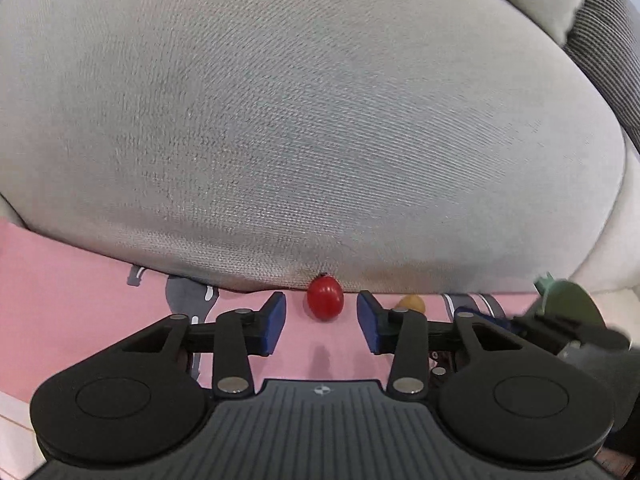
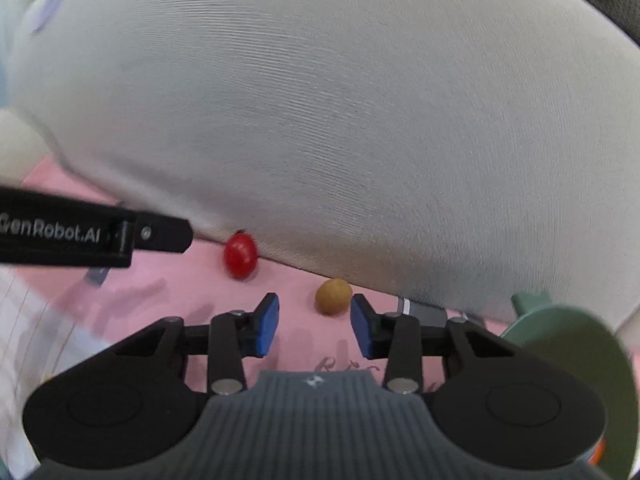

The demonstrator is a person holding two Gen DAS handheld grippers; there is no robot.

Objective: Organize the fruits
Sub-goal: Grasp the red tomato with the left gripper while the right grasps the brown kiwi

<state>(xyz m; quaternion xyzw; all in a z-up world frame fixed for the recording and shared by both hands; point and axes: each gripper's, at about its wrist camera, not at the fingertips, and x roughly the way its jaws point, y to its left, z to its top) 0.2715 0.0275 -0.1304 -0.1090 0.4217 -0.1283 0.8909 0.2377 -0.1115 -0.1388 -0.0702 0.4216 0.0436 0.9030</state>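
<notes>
Left wrist view showed the left gripper [image 1: 321, 322] parted and empty, a red fruit [image 1: 325, 297] lying just ahead between its blue pads [image 1: 275, 322] on pink cloth [image 1: 80, 288]. Opposite, the right gripper [image 2: 315, 326] (also spread, holding nothing) faced a tan fruit [image 2: 333, 296]. A grey cushion [image 2: 340, 120] blocked behind; a green bowl [image 2: 580, 344] sat right.

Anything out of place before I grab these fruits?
Yes: the red cherry tomato and the small tan round fruit lie loose on the pink cloth, pushed against the grey cushion, not in the green dish.
</notes>
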